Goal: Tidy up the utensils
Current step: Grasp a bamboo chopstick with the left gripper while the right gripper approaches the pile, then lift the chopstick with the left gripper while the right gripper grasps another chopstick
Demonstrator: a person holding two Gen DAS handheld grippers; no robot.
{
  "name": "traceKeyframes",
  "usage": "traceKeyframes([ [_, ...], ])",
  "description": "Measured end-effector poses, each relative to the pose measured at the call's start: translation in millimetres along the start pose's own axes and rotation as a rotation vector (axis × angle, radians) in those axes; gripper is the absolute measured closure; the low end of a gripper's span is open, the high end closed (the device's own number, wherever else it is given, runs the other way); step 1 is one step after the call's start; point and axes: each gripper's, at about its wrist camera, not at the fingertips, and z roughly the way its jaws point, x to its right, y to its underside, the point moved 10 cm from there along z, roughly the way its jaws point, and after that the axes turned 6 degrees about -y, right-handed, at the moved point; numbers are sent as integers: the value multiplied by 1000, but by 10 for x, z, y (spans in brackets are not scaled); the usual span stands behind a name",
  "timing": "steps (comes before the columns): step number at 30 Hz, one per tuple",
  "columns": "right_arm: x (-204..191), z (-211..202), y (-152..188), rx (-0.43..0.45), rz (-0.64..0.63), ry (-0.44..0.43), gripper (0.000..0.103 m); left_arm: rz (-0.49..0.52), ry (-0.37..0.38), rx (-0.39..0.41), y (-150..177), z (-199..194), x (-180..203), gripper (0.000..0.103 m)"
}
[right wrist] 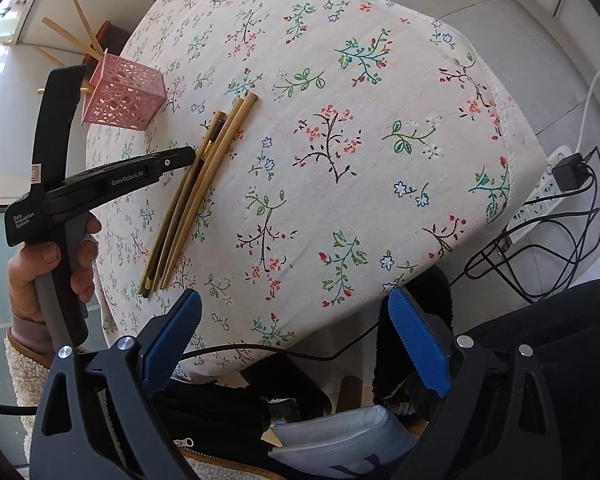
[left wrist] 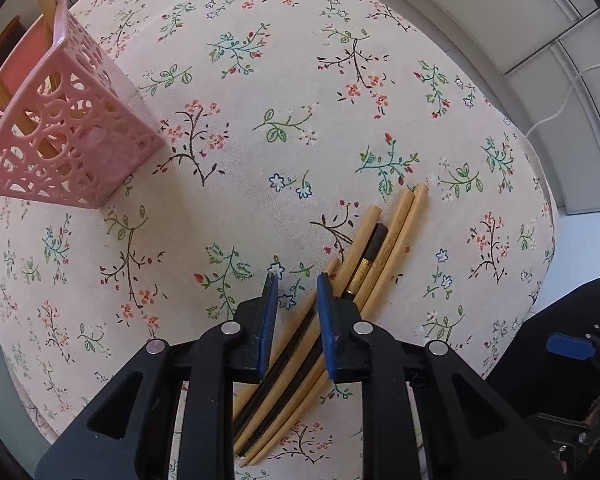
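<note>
A bundle of wooden and dark chopsticks [left wrist: 364,264] lies on the floral tablecloth; it also shows in the right wrist view [right wrist: 196,184]. My left gripper [left wrist: 298,280] hovers low over the bundle's middle, its blue-padded jaws open a little, with chopsticks running beneath and between them. It holds nothing. It shows from the side in the right wrist view [right wrist: 184,156]. A pink perforated holder [left wrist: 60,136] with several chopsticks standing in it sits at the far left [right wrist: 124,94]. My right gripper [right wrist: 296,320] is wide open and empty off the table's near edge.
The round table [right wrist: 380,100] has a floral cloth. A power strip [right wrist: 548,188] with cables lies on the floor at the right. Bags and dark clothing sit below the table edge. A wall and window frame stand behind the table [left wrist: 520,20].
</note>
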Motion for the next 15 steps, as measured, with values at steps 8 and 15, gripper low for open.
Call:
traceKeyframes([
  [8,-77,-82,-285,95,-19,72,11,14,-26,-6,25,140,60,87],
  [15,-47,93,-810,217,69,133,11,-25,-66,64,-47,201,-60,96],
])
